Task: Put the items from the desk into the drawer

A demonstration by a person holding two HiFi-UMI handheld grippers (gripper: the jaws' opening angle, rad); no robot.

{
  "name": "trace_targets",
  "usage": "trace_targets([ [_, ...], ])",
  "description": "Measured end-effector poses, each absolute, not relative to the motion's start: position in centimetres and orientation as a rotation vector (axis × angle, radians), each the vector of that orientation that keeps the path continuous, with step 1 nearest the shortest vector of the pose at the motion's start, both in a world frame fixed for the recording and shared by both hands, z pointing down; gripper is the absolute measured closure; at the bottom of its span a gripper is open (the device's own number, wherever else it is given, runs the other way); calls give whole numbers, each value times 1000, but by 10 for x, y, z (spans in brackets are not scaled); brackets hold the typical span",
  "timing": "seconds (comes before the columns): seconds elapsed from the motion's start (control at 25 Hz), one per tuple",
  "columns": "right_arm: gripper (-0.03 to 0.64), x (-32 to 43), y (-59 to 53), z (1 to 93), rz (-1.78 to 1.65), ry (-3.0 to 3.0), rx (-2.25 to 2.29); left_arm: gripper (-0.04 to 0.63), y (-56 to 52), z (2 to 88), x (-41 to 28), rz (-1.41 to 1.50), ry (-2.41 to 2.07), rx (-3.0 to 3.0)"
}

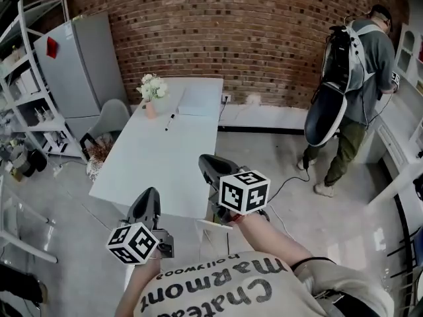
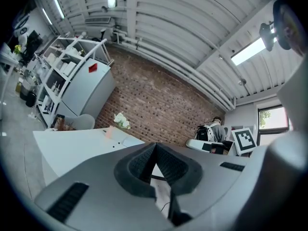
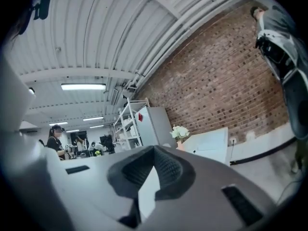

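Observation:
A long white desk [image 1: 155,170] runs away from me toward the brick wall. At its far end stand a small vase of white flowers [image 1: 151,92], a black pen [image 1: 170,121] and a flat white sheet or pad [image 1: 192,102]. My left gripper [image 1: 150,195] hovers over the desk's near edge, its jaws closed together and empty. My right gripper [image 1: 206,161] is held at the desk's near right corner, also shut with nothing in it. In the left gripper view the left gripper [image 2: 155,146] points level across the desk [image 2: 72,146] toward the flowers [image 2: 121,121]. In the right gripper view the right gripper [image 3: 154,149] faces the flowers [image 3: 180,132] too. No drawer shows.
A person with a large backpack [image 1: 349,78] stands at the right by a white counter. A grey cabinet [image 1: 82,65] and white shelving [image 1: 30,91] fill the left side, with a grey chair [image 1: 110,120] beside the desk. A cable [image 1: 291,180] trails on the floor.

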State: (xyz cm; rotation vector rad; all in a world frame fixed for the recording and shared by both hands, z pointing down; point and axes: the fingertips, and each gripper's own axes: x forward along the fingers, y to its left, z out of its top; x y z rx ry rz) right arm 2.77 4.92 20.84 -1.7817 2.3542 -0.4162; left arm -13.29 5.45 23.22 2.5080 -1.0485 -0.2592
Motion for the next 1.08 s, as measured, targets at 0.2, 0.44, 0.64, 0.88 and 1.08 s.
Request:
trace_targets([
  [0.2, 614, 57, 49, 213, -396, 2420, -1804, 595, 61, 236, -115, -273, -1148, 2469],
  [0.44, 614, 100, 50, 212, -391, 2461, -1782, 595, 66, 235, -75, -282, -1207, 2434],
  [0.64, 614, 119, 58, 220, -395, 2483, -1748, 595, 78, 241, -55, -267, -1237, 2420],
  [0.88, 614, 142, 52, 220, -389, 2533, -1698, 595, 80, 240, -28, -283, -1281, 2405],
  [1.08, 614, 172, 29, 226, -393, 2591, -1664, 595, 61, 245, 6, -311, -1310, 2369],
])
